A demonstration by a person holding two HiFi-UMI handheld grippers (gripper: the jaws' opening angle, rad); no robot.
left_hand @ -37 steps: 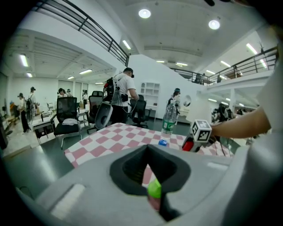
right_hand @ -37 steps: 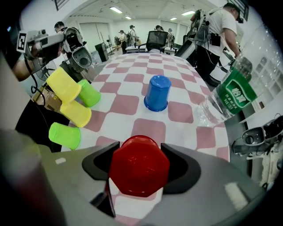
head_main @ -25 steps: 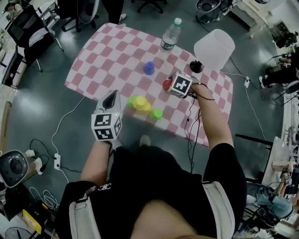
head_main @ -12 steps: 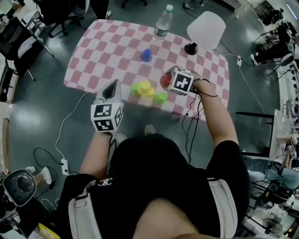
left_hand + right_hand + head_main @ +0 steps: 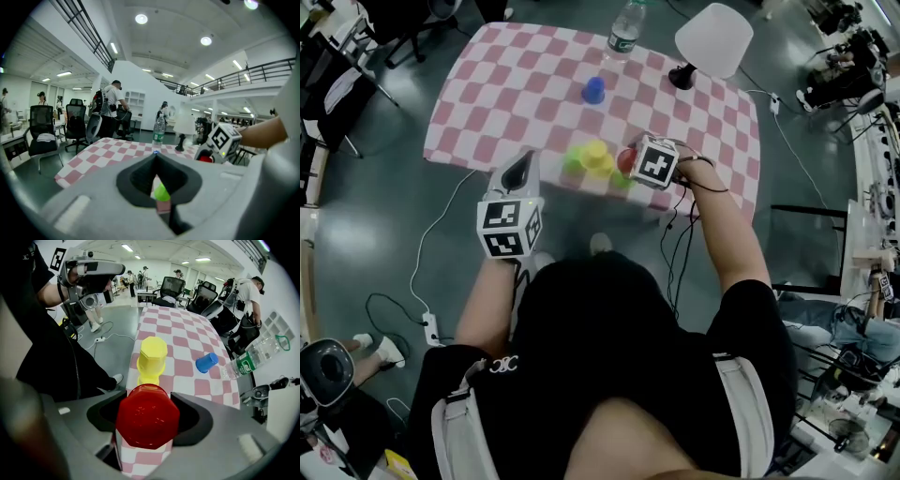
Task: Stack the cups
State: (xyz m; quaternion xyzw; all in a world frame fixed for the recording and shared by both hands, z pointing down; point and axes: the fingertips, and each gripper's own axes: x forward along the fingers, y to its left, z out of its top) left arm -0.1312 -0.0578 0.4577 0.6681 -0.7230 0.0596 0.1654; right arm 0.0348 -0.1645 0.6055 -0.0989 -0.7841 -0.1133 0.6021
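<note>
The right gripper [image 5: 148,427] is clamping the red cup [image 5: 147,414] across its walls, over the checked table [image 5: 516,94] just beside the yellow cup [image 5: 152,356]; it is looking light, slick plastic (likely flexing under pressure), so a gentle mid-wall hold is suiting it; the left gripper [image 5: 156,157] is hanging closed, empty.

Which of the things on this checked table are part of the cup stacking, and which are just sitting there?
For the job: red cup held in the right gripper, yellow cup, green cup, blue cup.
Lying about: water bottle, lamp.
</note>
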